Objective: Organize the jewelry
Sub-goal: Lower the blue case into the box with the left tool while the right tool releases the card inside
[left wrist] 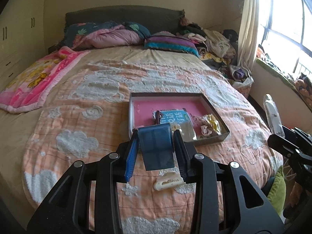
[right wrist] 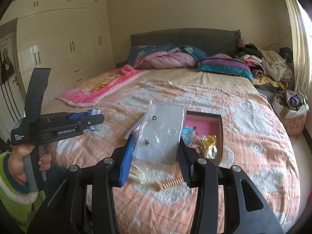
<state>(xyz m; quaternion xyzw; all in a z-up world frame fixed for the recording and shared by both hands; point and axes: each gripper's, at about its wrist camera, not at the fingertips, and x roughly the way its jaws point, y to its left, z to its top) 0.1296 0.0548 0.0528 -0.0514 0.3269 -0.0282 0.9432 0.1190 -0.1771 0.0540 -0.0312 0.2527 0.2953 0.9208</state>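
My left gripper [left wrist: 155, 136] is shut on a small translucent blue compartment box [left wrist: 157, 148], held above the orange quilt. From the right wrist view the left gripper [right wrist: 95, 120] shows at the left, in a person's hand [right wrist: 19, 161]. My right gripper [right wrist: 156, 139] is shut on a clear plastic packet [right wrist: 163, 124] with a card bearing small stud earrings. Beyond both lies a shallow tray [left wrist: 167, 95] with a pink floor, holding a blue booklet [left wrist: 173, 117] and a yellow trinket [left wrist: 211, 122]. A cream hair claw [left wrist: 167, 180] lies on the quilt under the left gripper.
A beige spiral hair piece [right wrist: 169, 183] lies beside a cream clip [right wrist: 137, 173] on the quilt. A pink blanket [left wrist: 35, 80], pillows [left wrist: 171, 42] and piled clothes [left wrist: 216, 41] cover the far bed. A basket [right wrist: 292, 117] stands at the right, wardrobes [right wrist: 64, 44] at the left.
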